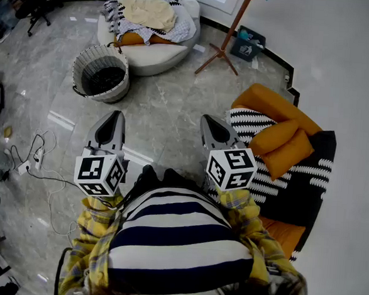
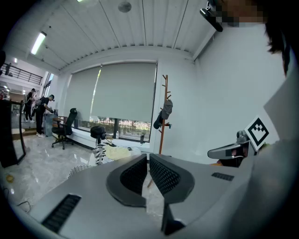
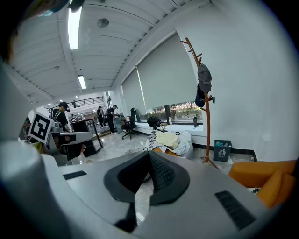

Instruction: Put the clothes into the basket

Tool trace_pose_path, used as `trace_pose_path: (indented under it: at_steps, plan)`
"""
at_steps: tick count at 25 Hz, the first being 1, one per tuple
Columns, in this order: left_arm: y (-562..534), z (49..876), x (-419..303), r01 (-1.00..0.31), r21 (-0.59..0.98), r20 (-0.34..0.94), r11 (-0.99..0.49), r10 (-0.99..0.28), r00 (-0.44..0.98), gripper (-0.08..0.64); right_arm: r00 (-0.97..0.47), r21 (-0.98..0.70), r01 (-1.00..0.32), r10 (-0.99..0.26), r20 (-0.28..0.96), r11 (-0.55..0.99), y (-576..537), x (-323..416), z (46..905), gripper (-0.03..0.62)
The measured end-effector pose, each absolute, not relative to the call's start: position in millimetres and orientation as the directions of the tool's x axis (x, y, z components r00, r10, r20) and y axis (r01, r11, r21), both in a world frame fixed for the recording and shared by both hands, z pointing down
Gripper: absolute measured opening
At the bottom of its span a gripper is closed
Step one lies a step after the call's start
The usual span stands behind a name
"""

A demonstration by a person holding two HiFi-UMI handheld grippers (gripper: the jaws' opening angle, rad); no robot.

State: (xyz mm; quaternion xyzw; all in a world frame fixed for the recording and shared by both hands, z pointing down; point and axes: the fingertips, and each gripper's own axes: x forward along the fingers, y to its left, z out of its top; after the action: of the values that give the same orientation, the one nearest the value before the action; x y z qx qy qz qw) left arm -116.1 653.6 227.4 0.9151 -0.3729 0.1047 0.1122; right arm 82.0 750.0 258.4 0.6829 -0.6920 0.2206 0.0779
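The left gripper [image 1: 114, 117] and the right gripper [image 1: 208, 121] both have their jaws pressed together on nothing, so I judge the task barely begun. Ahead of the left jaws the basket [image 1: 82, 67] stands on the grey marble floor [image 1: 162, 110]. Beyond it the clothes [image 1: 150, 12] lie heaped on a round white pouf [image 1: 172, 54]. An orange sofa [image 1: 270, 99] sits right of the right jaws, with a coat stand [image 1: 234, 24] farther off.
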Motion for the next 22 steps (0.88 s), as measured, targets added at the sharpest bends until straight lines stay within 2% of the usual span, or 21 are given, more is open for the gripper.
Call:
trace_pose_path:
  at_steps: [8,22]
  plan:
    - [655.4,225.1,-96.0,-0.697,0.175,0.241,-0.696,-0.656,0.716,0.032,-0.096,-0.222,-0.975,-0.914,0.395,0.006,748.0,96.4,265.1,0.025]
    - [616.5,240.9,-85.2,-0.692,0.183,0.262,-0.699,-0.643,0.719,0.032,-0.152,-0.239,-0.969,-0.913,0.379,0.063,710.8,93.3,277.4,0.025]
